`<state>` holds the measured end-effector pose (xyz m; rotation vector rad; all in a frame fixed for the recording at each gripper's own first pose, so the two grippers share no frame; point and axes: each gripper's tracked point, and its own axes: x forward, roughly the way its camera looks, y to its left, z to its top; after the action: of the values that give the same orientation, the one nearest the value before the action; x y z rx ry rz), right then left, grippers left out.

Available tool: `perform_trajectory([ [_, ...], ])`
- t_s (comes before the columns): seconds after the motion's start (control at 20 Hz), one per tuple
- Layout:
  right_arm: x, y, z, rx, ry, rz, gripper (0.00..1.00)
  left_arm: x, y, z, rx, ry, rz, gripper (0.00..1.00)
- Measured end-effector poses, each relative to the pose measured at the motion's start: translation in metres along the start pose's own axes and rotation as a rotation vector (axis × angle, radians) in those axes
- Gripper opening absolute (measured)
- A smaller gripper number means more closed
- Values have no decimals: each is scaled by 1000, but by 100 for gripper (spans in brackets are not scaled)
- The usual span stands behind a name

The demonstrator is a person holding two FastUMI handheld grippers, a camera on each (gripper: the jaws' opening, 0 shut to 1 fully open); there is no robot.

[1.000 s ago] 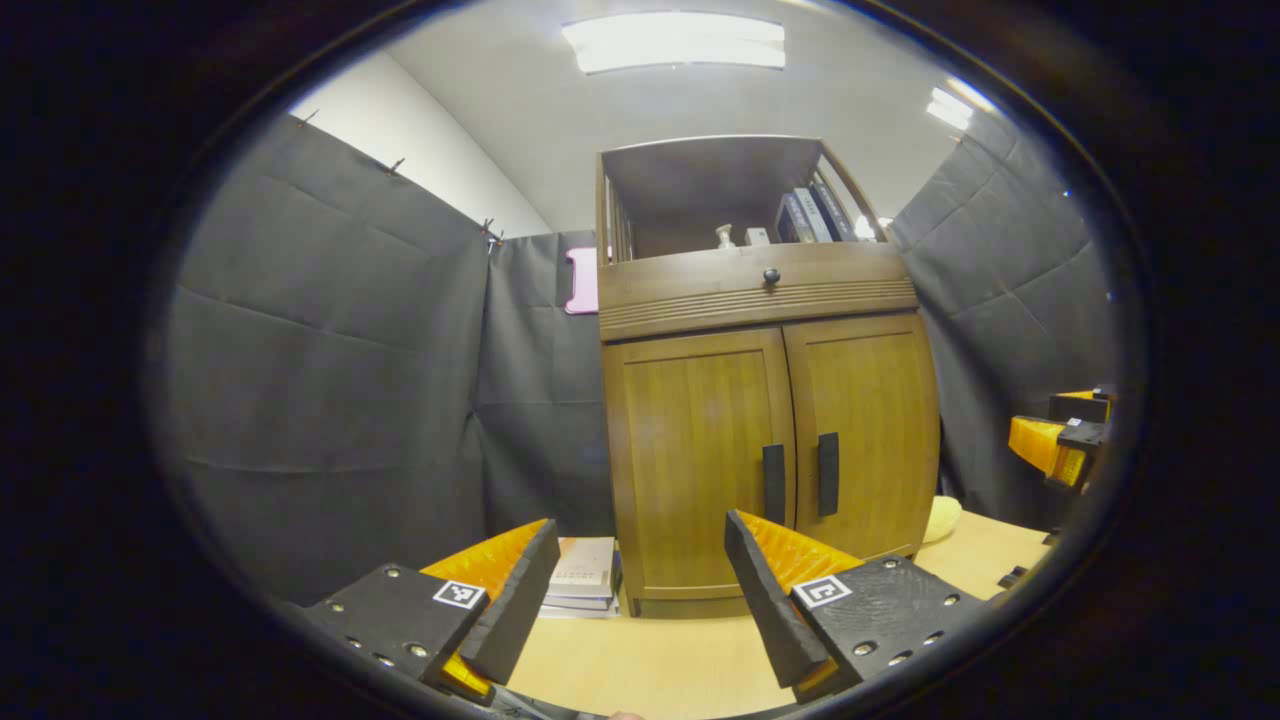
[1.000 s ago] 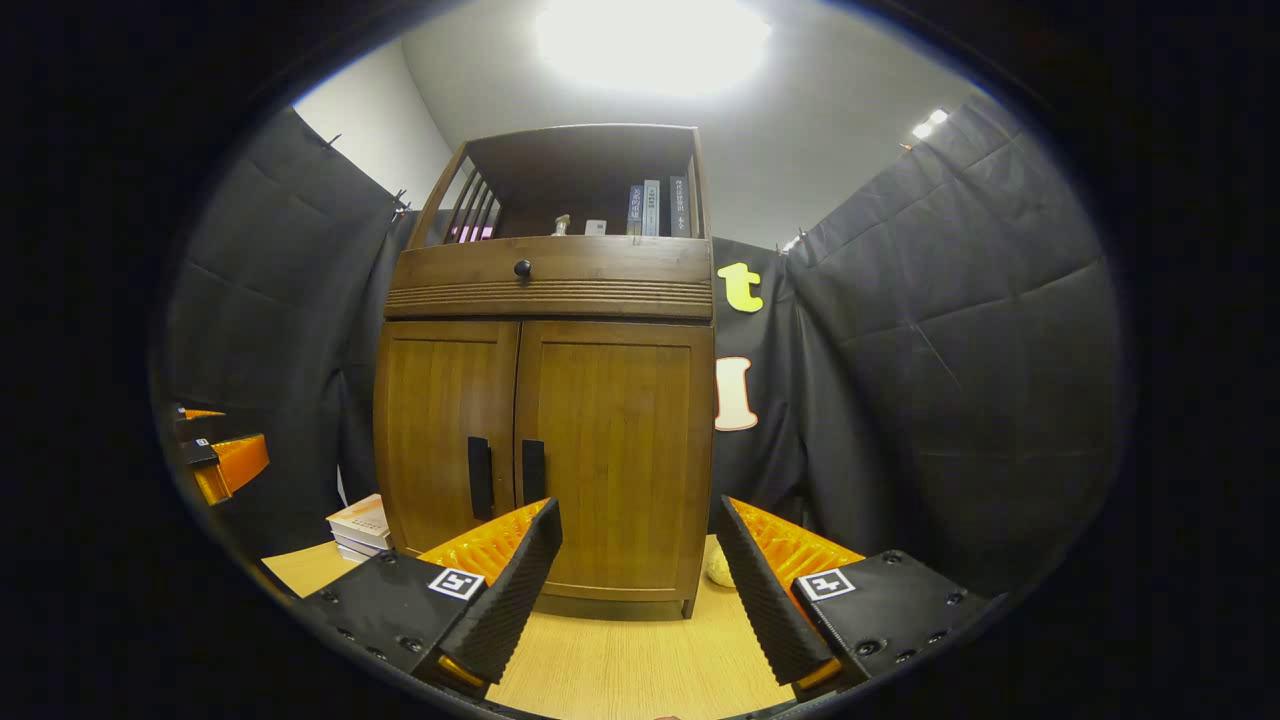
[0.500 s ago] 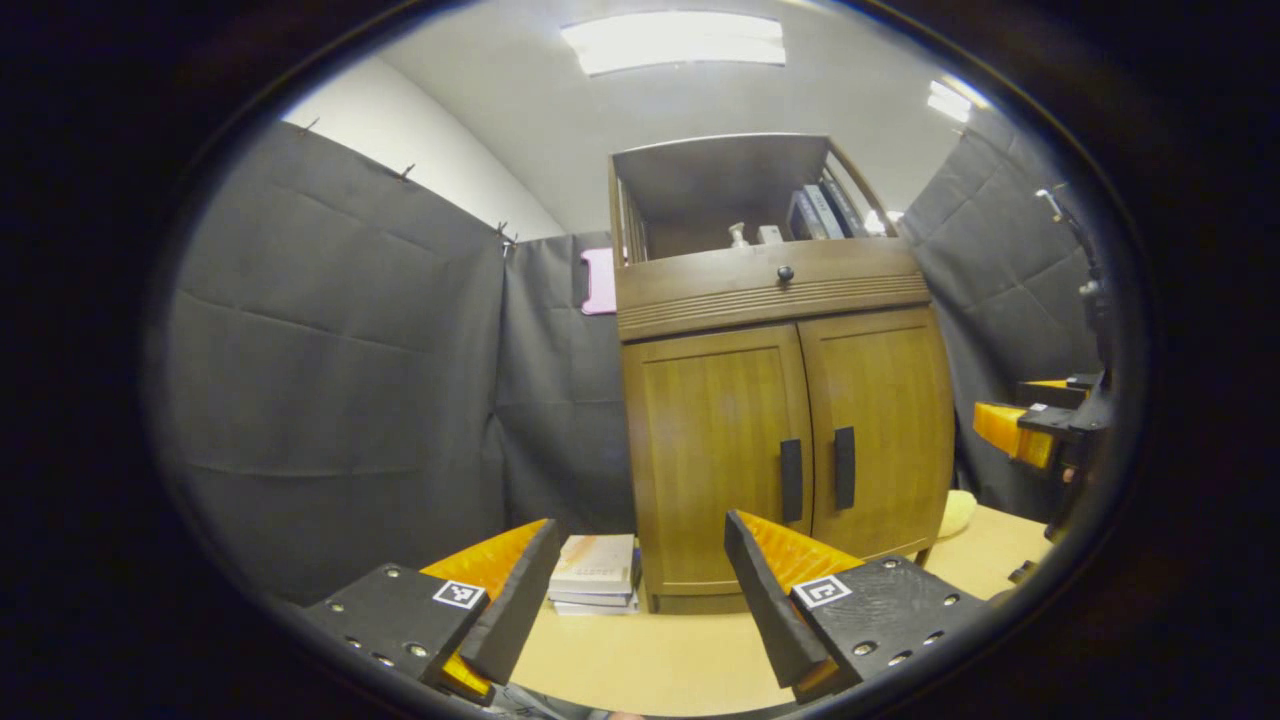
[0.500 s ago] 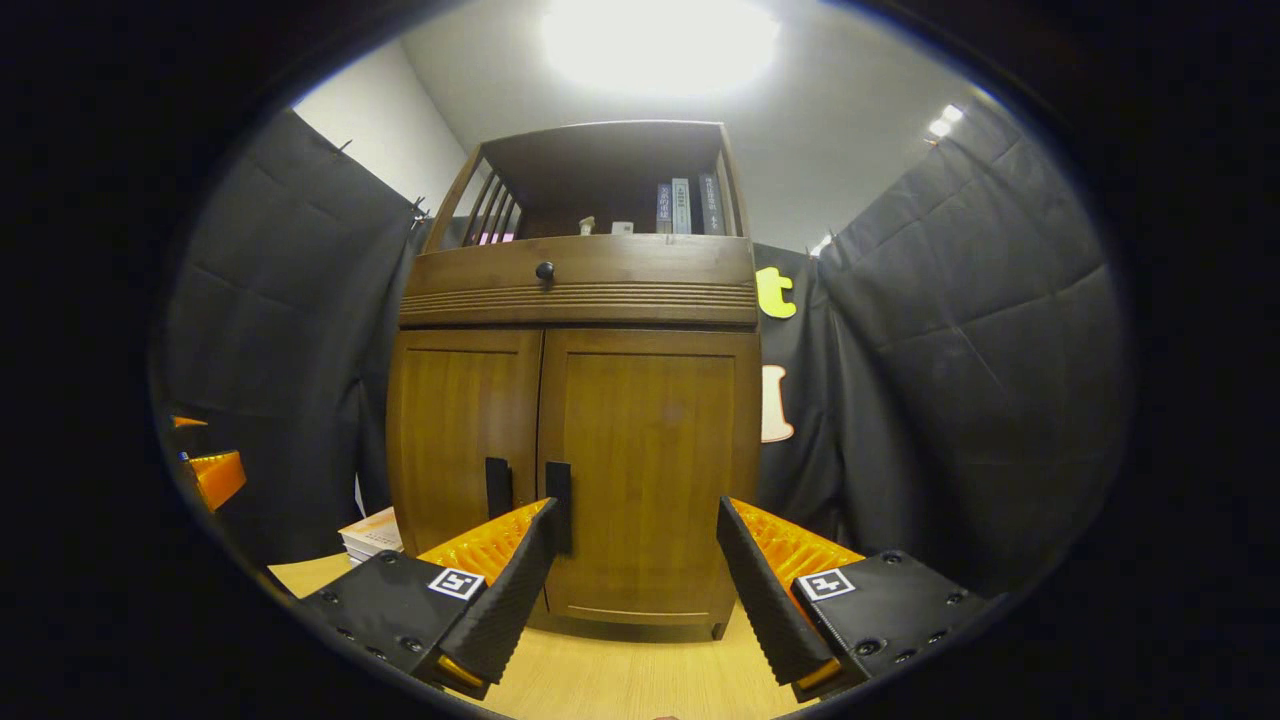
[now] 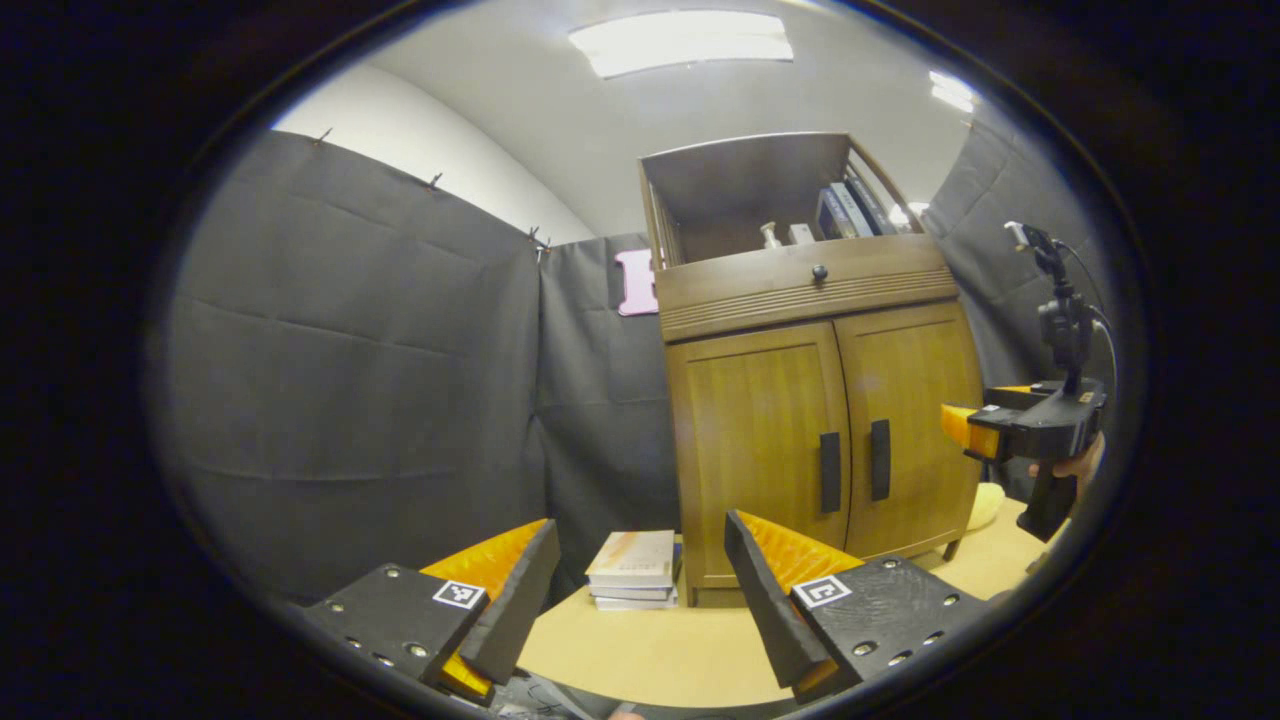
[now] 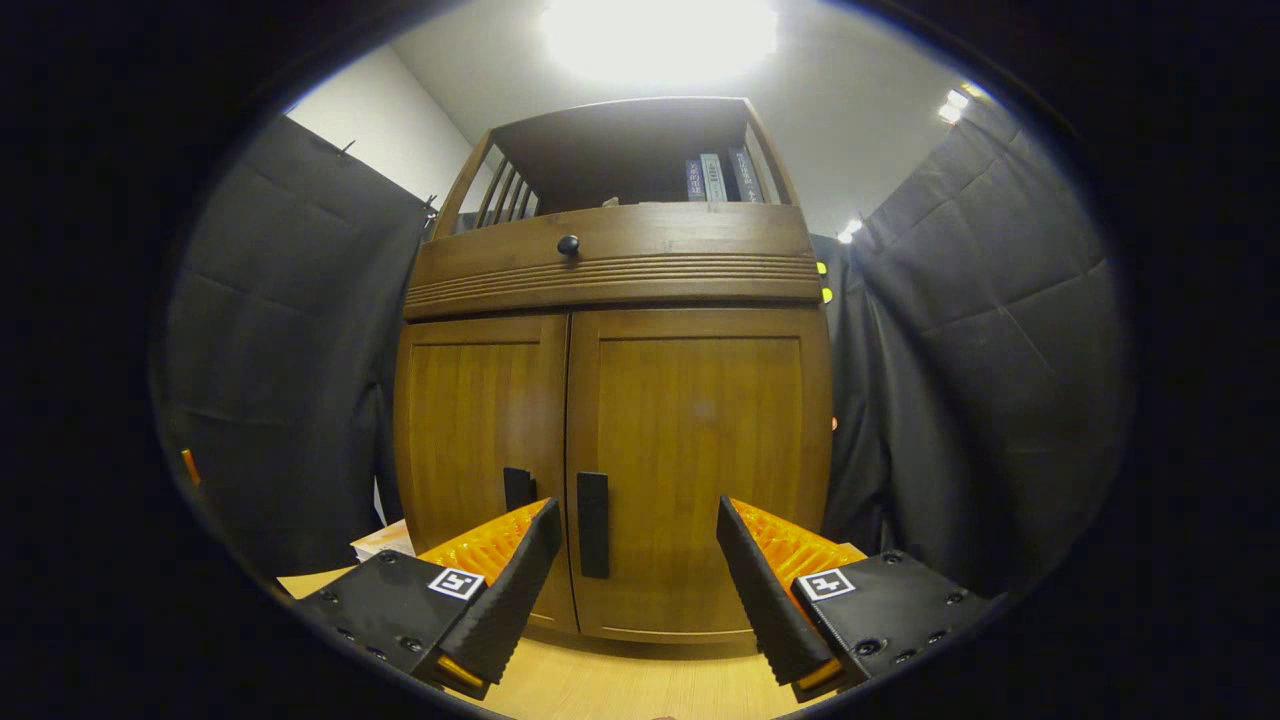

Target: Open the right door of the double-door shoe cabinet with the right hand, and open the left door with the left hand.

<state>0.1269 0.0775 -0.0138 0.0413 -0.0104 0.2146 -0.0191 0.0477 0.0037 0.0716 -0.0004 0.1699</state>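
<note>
Shoe cabinet (image 6: 610, 420): upright on the wooden table (image 5: 640, 650), both doors shut, right door handle (image 6: 592, 525) just ahead of my right gripper (image 6: 635, 580), jaws spread, holding nothing. My left gripper (image 5: 640, 590): jaws spread, empty, well short of the left door (image 5: 755, 450), near stacked books (image 5: 633, 570).

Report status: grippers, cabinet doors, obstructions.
Left gripper and right gripper: jaws open, empty. Brown wooden double-door shoe cabinet: both doors shut, right door's black handle untouched. Approach unobstructed.
</note>
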Motion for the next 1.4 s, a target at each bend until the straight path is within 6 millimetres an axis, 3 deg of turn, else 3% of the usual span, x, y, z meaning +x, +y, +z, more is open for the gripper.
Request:
perform_trajectory([
  [0.15,18,10,-1,-5,-1,14,98,-12,16,-4,6,2,27,95],
  [0.65,76,30,-19,-32,22,35,98,-18,51,-7,25,23,110,95],
  [1.1,112,39,-60,-16,128,59,98,-26,78,-19,52,59,181,95],
  [1.3,136,37,-75,-3,161,33,84,-29,91,-23,66,75,210,95],
  [1.4,143,37,-84,7,178,23,82,-31,98,-27,67,85,222,95],
])
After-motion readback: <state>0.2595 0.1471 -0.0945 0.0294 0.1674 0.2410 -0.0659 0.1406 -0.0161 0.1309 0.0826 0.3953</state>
